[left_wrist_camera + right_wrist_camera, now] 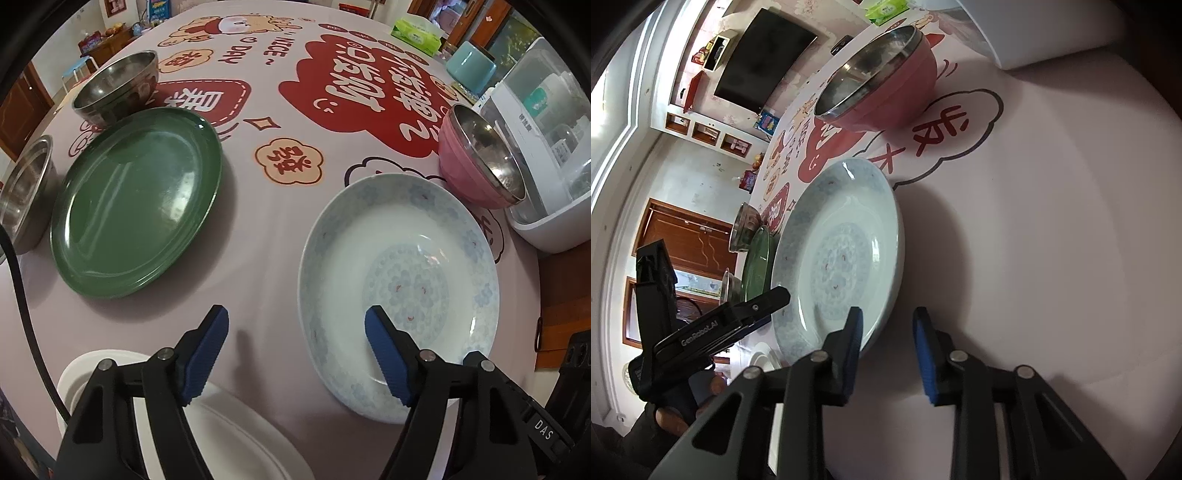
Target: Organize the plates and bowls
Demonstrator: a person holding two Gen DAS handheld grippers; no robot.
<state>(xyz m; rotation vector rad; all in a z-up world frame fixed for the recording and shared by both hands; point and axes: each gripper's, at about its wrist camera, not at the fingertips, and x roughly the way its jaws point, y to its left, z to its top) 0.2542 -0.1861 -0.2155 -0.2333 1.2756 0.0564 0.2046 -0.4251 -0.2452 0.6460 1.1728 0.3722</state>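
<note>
2 steel bowls (114,86) nested; patterned dish (399,291), green plate (136,206) bare.

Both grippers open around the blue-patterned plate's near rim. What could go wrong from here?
1. The right gripper straddles the near rim of the patterned plate; a shallow pinch on the glazed edge could slip.
2. The left gripper is open over the same plate, so the two tools may collide.
3. The pink bowl sits just beyond the plate; pushing the plate forward could knock it.
</note>
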